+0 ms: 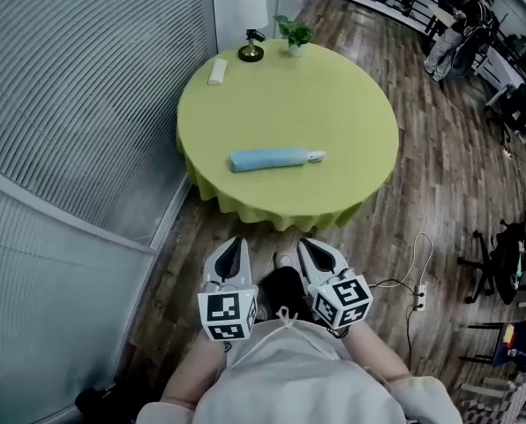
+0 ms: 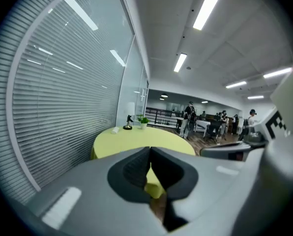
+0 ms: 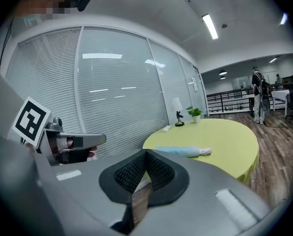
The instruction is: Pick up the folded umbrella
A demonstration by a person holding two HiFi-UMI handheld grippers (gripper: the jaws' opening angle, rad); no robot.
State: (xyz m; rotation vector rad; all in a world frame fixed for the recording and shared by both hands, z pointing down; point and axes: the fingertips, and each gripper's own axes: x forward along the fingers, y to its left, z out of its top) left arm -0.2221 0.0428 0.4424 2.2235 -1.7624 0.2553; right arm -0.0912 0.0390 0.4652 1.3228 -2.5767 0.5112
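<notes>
A folded light-blue umbrella (image 1: 269, 159) with a white handle end lies on the round yellow-green table (image 1: 334, 104), near its front edge; the right gripper view also shows the umbrella (image 3: 183, 152). Both grippers hang low in front of the person, well short of the table. My left gripper (image 1: 232, 247) is shut with nothing in it, its jaw tips touching (image 2: 150, 149). My right gripper (image 1: 314, 250) is likewise shut and holds nothing (image 3: 146, 153).
At the table's far edge stand a small lamp (image 1: 251, 23), a potted plant (image 1: 294, 33) and a white remote-like object (image 1: 217, 71). A glass wall with blinds (image 1: 78, 95) runs on the left. A power strip and cable (image 1: 417, 297) lie on the wooden floor; office chairs (image 1: 501, 263) stand right.
</notes>
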